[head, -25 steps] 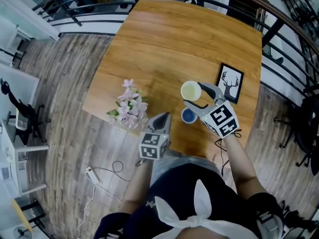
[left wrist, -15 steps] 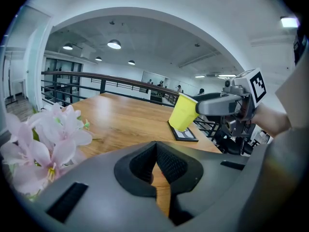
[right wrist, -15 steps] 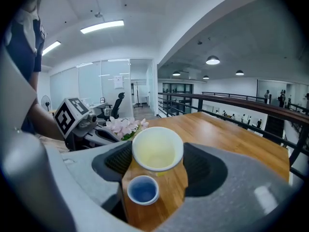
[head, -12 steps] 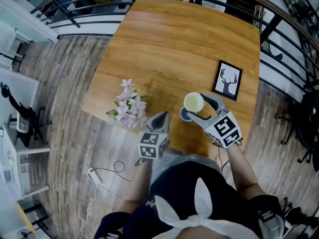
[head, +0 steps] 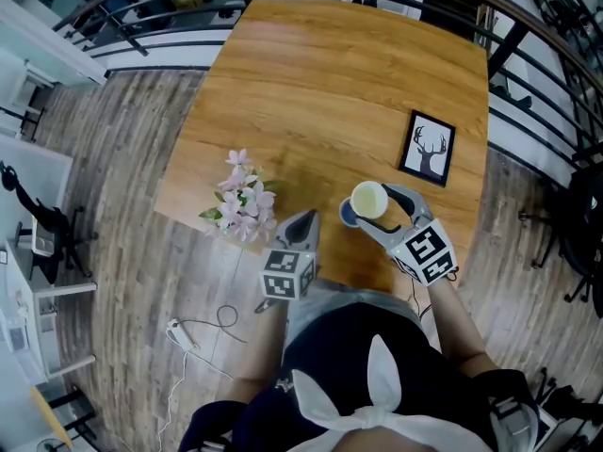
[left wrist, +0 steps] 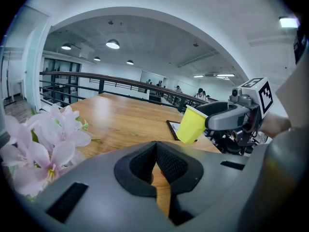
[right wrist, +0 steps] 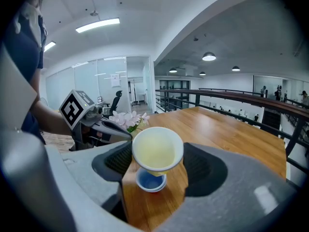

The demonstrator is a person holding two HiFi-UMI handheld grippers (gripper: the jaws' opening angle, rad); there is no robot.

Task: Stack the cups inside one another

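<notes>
Looked down on a grey wood floor [head: 122, 158] with black rails [head: 141, 26] at the far side. Saw a big brown table [head: 311, 92] standing on it. Saw a person [head: 367, 384] in dark clothes at the table's near edge, with a gripper in each hand.

Found the left gripper [head: 303, 222] low at that near edge, just beside some pink and white flowers [head: 243, 205]. Found its jaws pressed together in the left gripper view, with nothing between them.

Found the right gripper [head: 372, 205] over the table, to the right of the left one. Saw its jaws spread wide and clamped on the sides of a yellow cup [head: 368, 199]. Held that cup up in the air, mouth up and tipped a little.

Spotted a small black picture [head: 427, 149] of a deer on the table, a bit beyond the right gripper. Spotted a white plug strip [head: 173, 329] on the floor, left of the person.

Saw a blue cup [head: 348, 217] standing on the table, mouth up, right under the yellow cup. Looked smaller than the yellow one. In the right gripper view, saw the yellow cup's bottom just over the blue cup's mouth. Could not tell if the two touched.
</notes>
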